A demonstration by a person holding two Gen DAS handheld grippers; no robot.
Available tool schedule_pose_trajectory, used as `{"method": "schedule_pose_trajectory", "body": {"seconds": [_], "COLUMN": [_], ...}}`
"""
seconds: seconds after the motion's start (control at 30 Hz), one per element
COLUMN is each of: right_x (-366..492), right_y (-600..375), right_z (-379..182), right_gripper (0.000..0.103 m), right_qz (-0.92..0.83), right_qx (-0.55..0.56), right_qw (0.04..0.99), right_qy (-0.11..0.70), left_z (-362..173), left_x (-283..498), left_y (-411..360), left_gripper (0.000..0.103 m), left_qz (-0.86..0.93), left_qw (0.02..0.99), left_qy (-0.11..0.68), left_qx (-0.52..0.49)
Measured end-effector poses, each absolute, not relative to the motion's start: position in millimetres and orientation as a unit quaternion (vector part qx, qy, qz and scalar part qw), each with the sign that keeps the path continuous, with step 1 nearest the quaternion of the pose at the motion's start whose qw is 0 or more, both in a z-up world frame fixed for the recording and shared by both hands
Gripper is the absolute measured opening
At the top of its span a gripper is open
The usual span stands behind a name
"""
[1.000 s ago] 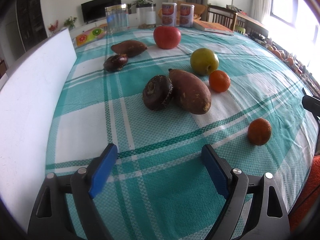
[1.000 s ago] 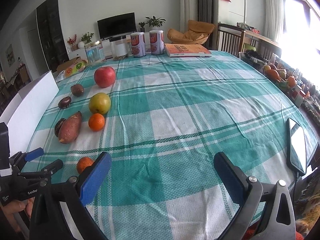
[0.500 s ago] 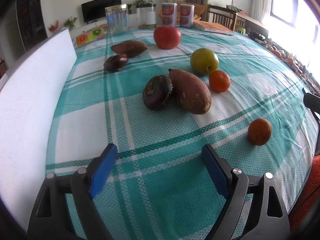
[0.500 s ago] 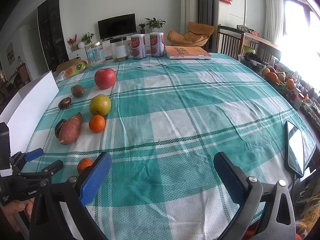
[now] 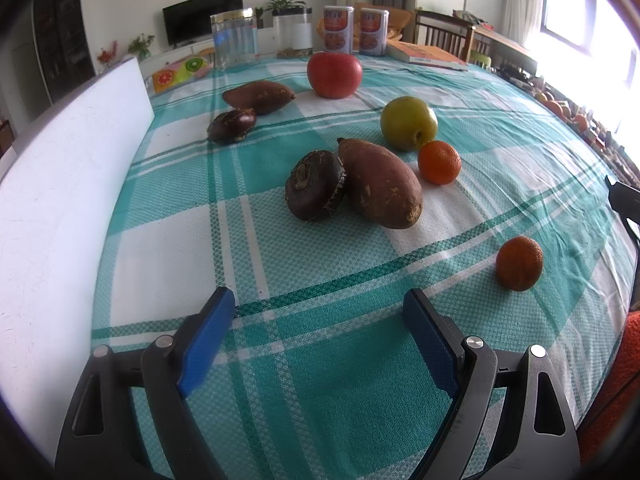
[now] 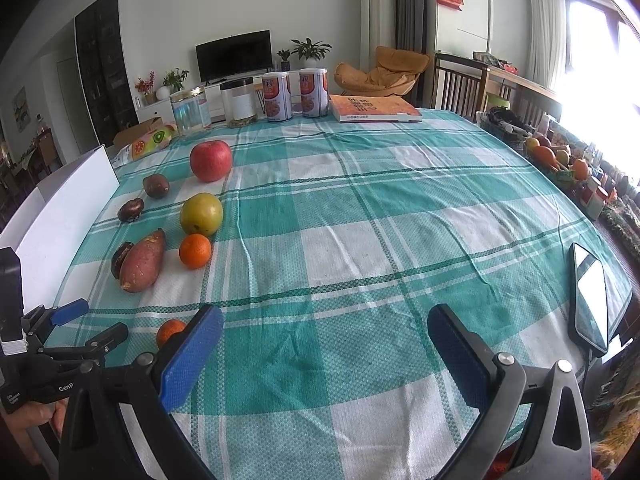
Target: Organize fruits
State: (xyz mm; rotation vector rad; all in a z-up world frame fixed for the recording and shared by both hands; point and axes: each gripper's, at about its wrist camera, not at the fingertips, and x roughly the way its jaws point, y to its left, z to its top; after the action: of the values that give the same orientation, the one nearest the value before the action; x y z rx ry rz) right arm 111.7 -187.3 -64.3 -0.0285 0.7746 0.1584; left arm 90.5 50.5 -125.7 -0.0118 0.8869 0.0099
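Left tool (image 5: 318,308) and right tool (image 6: 325,322), both released with jaws spread wide and nothing between them, hovered low over the surface (image 6: 400,208), which was covered in a teal-and-white checked cloth. Taking the sweet potato (image 5: 380,182) as landmark: a dark water chestnut (image 5: 315,185) touched its left side; a mandarin (image 5: 439,161) lay just to its right, with a green apple (image 5: 408,123) just beyond that; a second mandarin (image 5: 519,263) lay nearer the camera and to the right, well apart. Farther back stood a red apple (image 5: 334,74), with a second sweet potato (image 5: 259,97) and another water chestnut (image 5: 232,125) to the left rear. A white board (image 5: 60,184) ran along the surface's left edge. In the right wrist view, a phone (image 6: 590,300) lay far right of the sweet potato.
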Motion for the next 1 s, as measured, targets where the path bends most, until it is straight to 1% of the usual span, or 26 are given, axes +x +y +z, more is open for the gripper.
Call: {"method": "schedule_pose_trajectory", "body": {"seconds": [1.0], "right_x": [110.7], "right_y": [-184.9], "right_z": [-64.1], "right_gripper": [0.102], "right_qz": [0.077], "right_qx": [-0.016], "right_qw": [0.924], "right_qy": [0.375], "left_z": [-126.1], "left_x": [89.9], "left_y": [49.3], "left_gripper": [0.088], "left_qz": [0.005], "left_qw": [0.903], "left_qy": [0.429], "left_qx": [-0.006]}}
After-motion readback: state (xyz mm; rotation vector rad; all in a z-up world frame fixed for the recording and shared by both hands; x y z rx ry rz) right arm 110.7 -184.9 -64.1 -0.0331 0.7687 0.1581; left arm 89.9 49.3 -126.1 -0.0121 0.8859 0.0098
